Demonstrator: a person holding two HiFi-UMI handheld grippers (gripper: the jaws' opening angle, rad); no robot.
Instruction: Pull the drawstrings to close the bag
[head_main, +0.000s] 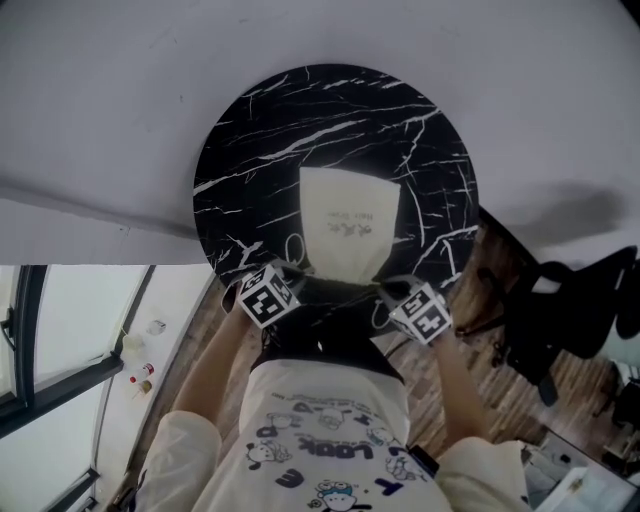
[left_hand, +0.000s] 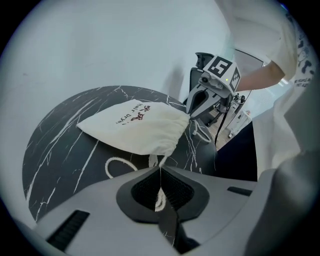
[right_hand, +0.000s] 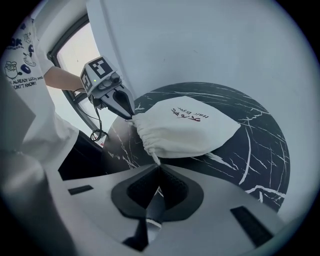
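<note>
A white drawstring bag with dark print lies on the round black marble table, its gathered mouth facing me. My left gripper is at the mouth's left corner and my right gripper is at its right corner. In the left gripper view the bag sends a taut white drawstring into my shut jaws. In the right gripper view the bag does the same with its other drawstring. The mouth is puckered tight between the two grippers. A slack loop of cord lies on the table.
The table's near edge runs just under both grippers, against my body. A black office chair stands on the wood floor at the right. A window frame and small bottles are at the left. A pale wall lies beyond the table.
</note>
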